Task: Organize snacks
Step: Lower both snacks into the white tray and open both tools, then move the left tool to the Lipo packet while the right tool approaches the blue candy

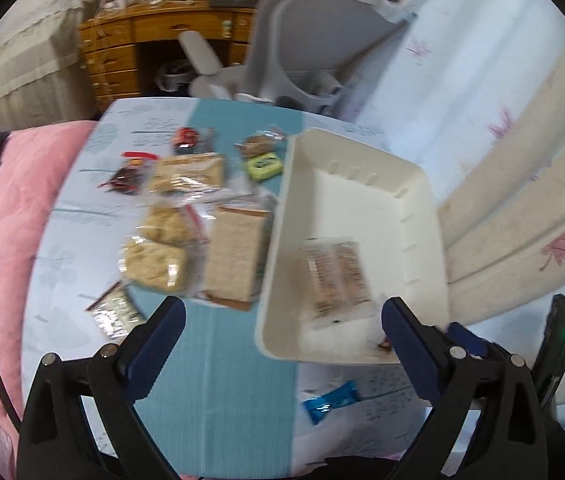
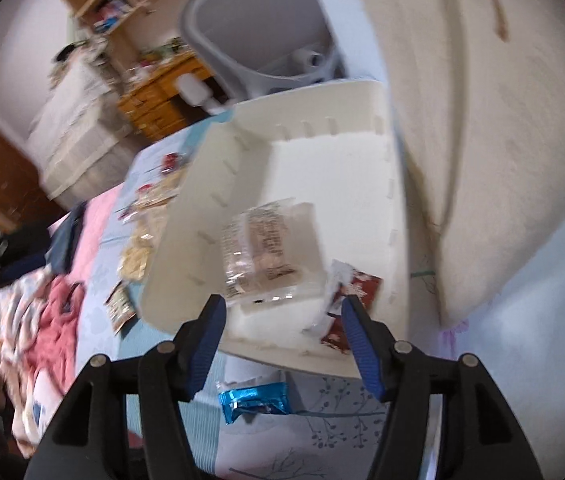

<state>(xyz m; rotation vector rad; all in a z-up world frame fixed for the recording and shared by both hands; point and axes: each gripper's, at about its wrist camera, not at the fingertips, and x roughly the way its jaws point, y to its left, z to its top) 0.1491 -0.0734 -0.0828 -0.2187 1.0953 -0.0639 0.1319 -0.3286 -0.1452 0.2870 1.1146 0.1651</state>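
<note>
Right now both pairs of tongs hang over a bed spread with a pale blue patterned cover (image 1: 222,380), each tilted down toward a white tray (image 1: 422,200) that sits near a cream pillow (image 1: 522,216). The left tongs (image 1: 282,328) stand wide apart with nothing between them; the right tongs (image 2: 282,320) are partly apart and also empty, their tips at the tray's near rim. Inside the tray lie a clear-wrapped biscuit pack (image 2: 266,252) and, in the near corner, a red sachet (image 2: 356,292), touching the clear pack's edge. The snacks not yet sorted lie to the left of the tray, seen from the left wrist: a flat cracker pack (image 1: 234,256) right beside the tray wall, two pale round cakes in clear wrap (image 1: 158,248), a green packet (image 1: 262,166), and a dark printed sachet (image 1: 114,312) closest to the left tongs. One blue foil candy (image 2: 254,398) lies on the cover just below the tray's near rim, almost directly under the right tongs and between the two grippers. Its long axis runs crosswise to the right tongs' pointing line, so its width lies along the gap between the fingers. By my reading the right hand is nearer to it, and a short drop would bring it there; the left hand is better placed for the pile.
</note>
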